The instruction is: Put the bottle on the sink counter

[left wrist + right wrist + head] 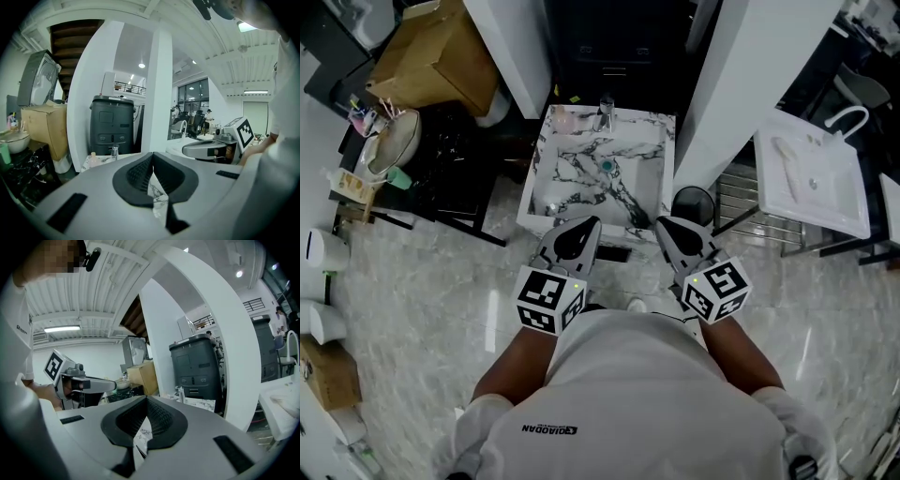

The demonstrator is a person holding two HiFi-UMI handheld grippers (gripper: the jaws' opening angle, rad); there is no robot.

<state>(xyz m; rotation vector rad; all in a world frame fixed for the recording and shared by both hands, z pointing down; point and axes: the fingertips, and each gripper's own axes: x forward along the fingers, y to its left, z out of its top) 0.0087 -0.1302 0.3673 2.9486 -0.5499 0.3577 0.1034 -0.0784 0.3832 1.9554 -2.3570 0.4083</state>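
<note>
A small pale pink bottle point(562, 119) stands on the back left corner of the marble sink counter point(551, 192), left of the faucet point(606, 112). In the left gripper view the bottle point(93, 158) shows small and far beyond the jaws. My left gripper point(591, 225) and right gripper point(662, 226) hover side by side over the counter's near edge, close to my chest. Both are shut with nothing between the pads. The left gripper's point(152, 161) jaws meet at the tips, and so do the right gripper's point(146, 406).
A green drain plug point(607, 166) sits in the basin. White pillars point(722, 84) flank the counter, with a dark grey unit point(111, 124) behind. A second white sink point(811, 173) is at right, a black bin point(692, 202) beside the counter, a cardboard box point(441, 56) and bowl point(394, 141) at left.
</note>
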